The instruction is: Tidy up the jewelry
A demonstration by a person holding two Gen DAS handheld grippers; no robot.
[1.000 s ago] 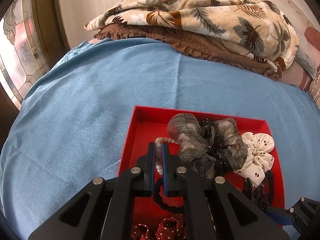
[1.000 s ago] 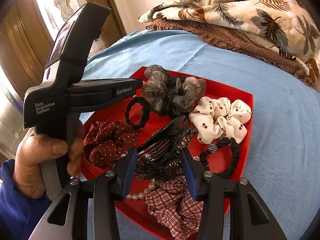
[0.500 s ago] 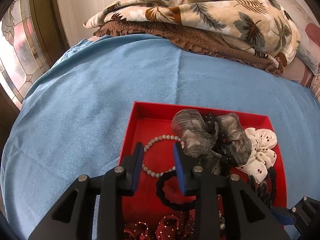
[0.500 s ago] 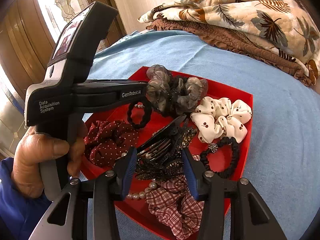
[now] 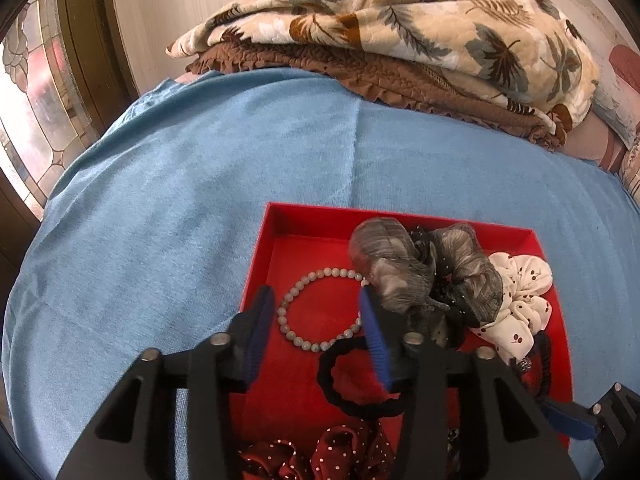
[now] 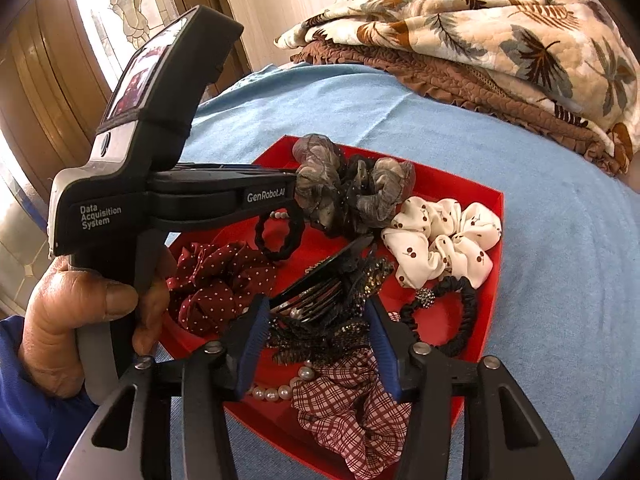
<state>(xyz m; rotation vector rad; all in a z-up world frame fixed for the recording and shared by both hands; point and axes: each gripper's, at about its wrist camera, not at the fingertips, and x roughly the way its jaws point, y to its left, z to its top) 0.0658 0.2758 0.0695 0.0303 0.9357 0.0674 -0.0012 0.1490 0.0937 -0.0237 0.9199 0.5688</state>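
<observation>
A red tray (image 5: 304,256) lies on the blue bedspread. A grey bead bracelet (image 5: 320,308) rests flat on the tray floor between the jaws of my left gripper (image 5: 316,316). Those jaws are opening and the pads are clear of the beads. In the right wrist view a hand (image 6: 80,312) holds that left gripper (image 6: 288,200) over the tray (image 6: 440,328). My right gripper (image 6: 316,336) hovers over a black hair clip (image 6: 320,292) on a sequined piece; its jaws are opening and do not touch it.
The tray also holds a grey scrunchie (image 6: 348,192), a white cherry-print scrunchie (image 6: 440,236), a maroon dotted scrunchie (image 6: 216,280), a plaid scrunchie (image 6: 352,412), a pearl string (image 6: 276,392) and two black hair ties (image 6: 280,232). Folded blankets (image 5: 400,40) lie behind.
The left jaws were shut on the bead bracelet and have spread apart, leaving it flat on the tray floor. The right jaws have widened around the hair clip.
</observation>
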